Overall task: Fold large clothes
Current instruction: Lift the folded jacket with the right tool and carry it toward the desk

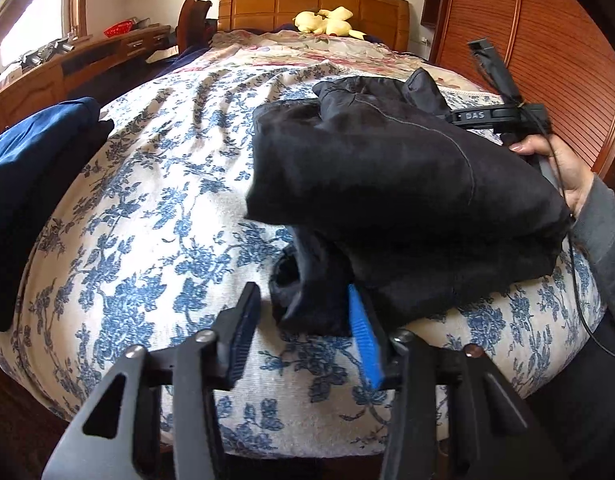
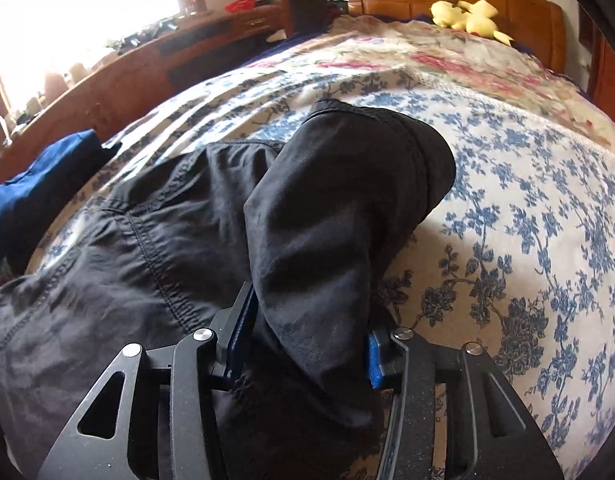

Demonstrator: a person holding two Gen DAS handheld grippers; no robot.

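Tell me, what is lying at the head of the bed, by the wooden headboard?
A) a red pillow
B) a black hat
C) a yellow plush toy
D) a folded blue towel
C: a yellow plush toy lies on the bed just below the headboard; the right wrist view shows it there too.

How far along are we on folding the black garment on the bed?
Done: a blue garment lies folded at the bed's left edge. In hand: the black garment is doubled over, one fold bunched between the right tool fingers; the left tool stands open at its near edge. Left: flatten and finish folding.
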